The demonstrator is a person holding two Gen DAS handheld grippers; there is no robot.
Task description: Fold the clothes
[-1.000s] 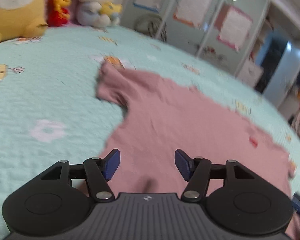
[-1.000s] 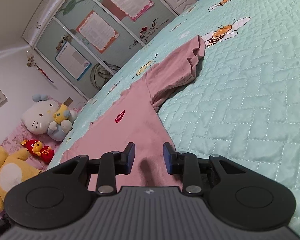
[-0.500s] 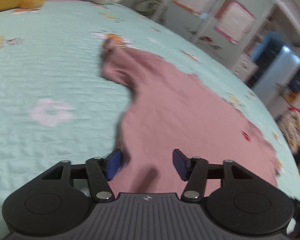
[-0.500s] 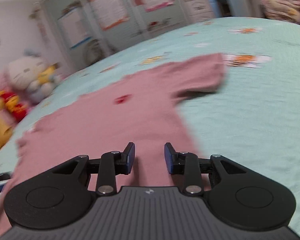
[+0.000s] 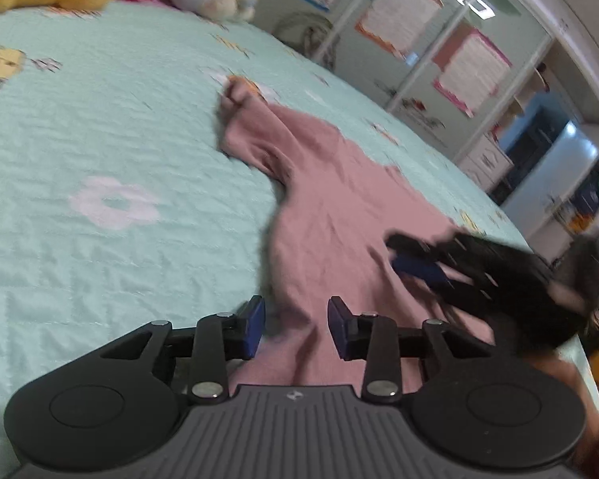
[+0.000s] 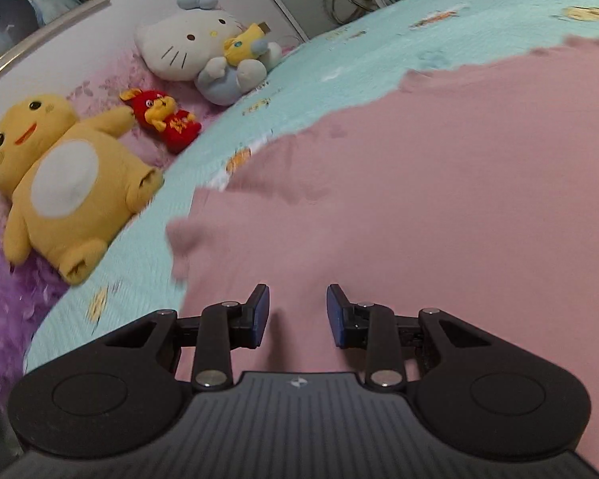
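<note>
Pink T-shirt (image 5: pixel 339 183) front and centre, spread flat on the bed (image 5: pixel 100 139), its body across the middle of the mint quilt and one short sleeve (image 5: pixel 251 127) flung out toward the far edge, a little rumpled at the cuff. Laid out flat like that, it looks ready for a first fold, which hasn't started.

Left gripper (image 5: pixel 295 325) is down low over the shirt's near side edge, and its jaws have just been closing in. A ridge of pink cloth rises between the blue pads, but they stand apart with daylight on both sides, so nothing is pinched yet. My read is that it's lining up on that side hem to get a corner hold.

Right gripper (image 6: pixel 297 315) hovers above the broad pink panel, jaws partly apart, nothing between them, only flat fabric beneath. In the left view it shows as a dark blur (image 5: pixel 479 275) over the shirt's right side. I'd guess it's heading for the opposite edge, so both hands can lift together.

Further out, plush toys line the head of the bed: a yellow duck (image 6: pixel 68 183), a small red one (image 6: pixel 163 119) and a white cat (image 6: pixel 195 52) hugging a smaller doll. No basket, box or drawer for the clothes anywhere in sight; wardrobe doors (image 5: pixel 439 40) stand shut behind the bed.
</note>
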